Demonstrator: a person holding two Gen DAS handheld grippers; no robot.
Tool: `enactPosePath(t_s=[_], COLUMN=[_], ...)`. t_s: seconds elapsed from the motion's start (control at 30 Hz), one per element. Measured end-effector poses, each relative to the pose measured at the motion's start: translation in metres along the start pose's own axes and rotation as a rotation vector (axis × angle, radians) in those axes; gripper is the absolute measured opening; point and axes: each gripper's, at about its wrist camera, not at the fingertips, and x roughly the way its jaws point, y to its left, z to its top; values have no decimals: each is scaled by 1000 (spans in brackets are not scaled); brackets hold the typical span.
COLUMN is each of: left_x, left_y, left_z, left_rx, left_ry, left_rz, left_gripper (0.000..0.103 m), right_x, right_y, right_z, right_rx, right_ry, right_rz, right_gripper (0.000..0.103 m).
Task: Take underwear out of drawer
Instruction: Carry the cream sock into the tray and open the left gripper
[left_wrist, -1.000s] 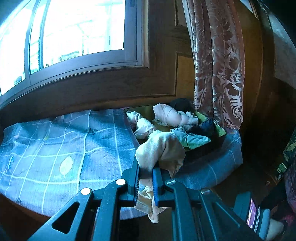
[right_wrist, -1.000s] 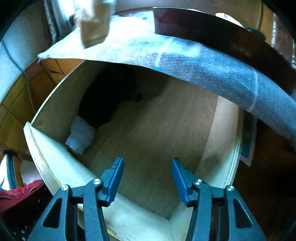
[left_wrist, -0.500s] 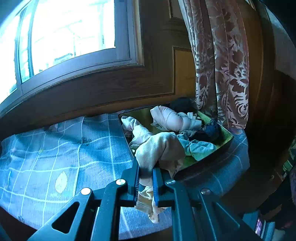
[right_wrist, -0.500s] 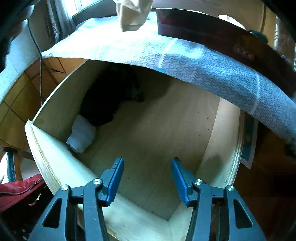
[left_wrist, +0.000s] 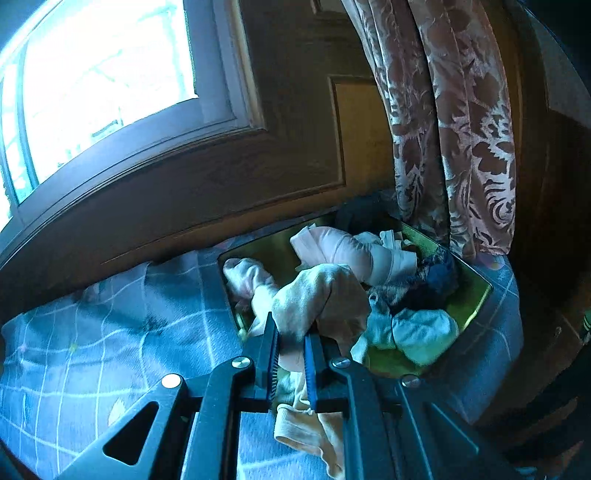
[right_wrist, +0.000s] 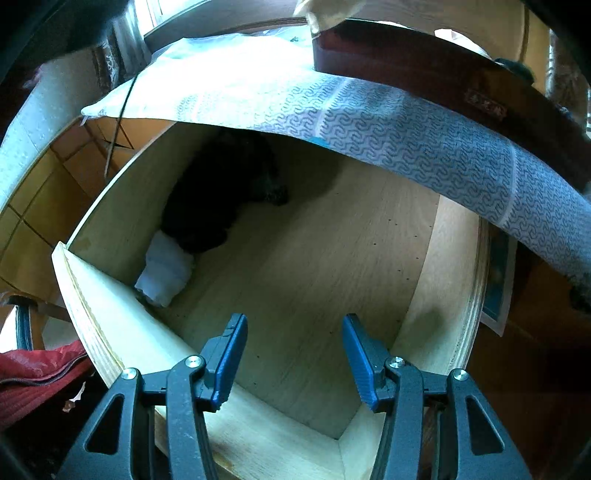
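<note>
Overhanging open drawer (right_wrist: 303, 258), patterned cloth (right_wrist: 424, 147), curtain (left_wrist: 454, 147)

A blue checked cloth (left_wrist: 110, 332) covers the surface, apparently a bed; a tray (left_wrist: 476, 314) sits on it

Drawer (right_wrist: 314, 266) floor mostly bare, dark garment (right_wrist: 218, 192) and white roll (right_wrist: 166, 269) crowding left wall, cloth (right_wrist: 406, 136) overhanging back

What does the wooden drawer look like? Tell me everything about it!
The drawer is pulled open. It looks like pale plywood, with layered edges on its walls and a bare, smooth bottom. A dark bundle and a white rolled cloth sit together along one side wall. A blue patterned cloth hangs over its far end. The open right tool hovers above.
</note>
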Motion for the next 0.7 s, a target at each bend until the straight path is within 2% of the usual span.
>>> enactPosePath(t_s=[0.23, 0.33, 0.4, 0.43, 0.57, 0.7], left_x=[47, 75, 90, 96, 94, 73], left_y=[-2, -4, -4, -4, -2, 1], left_z=[34, 40, 39, 37, 35, 38], left_rx=[-61, -80, -75, -72, -94, -92], left_ry=[42, 86, 128, 145, 134, 88], left_rz=[-32, -29, -2, 14, 0, -4], left_gripper=[11, 15, 23, 23, 32, 32], right_x=[0, 0, 0, 0, 0, 0], right_y=[0, 0, 0, 0, 0, 0], right_z=[1, 1, 1, 1, 0, 0], right_rx=[1, 0, 1, 3, 5, 3], right_ry=[0, 2, 3, 3, 2, 1], right_rz=[2, 3, 2, 2, 5, 1], right_gripper=[54, 54, 54, 54, 54, 54])
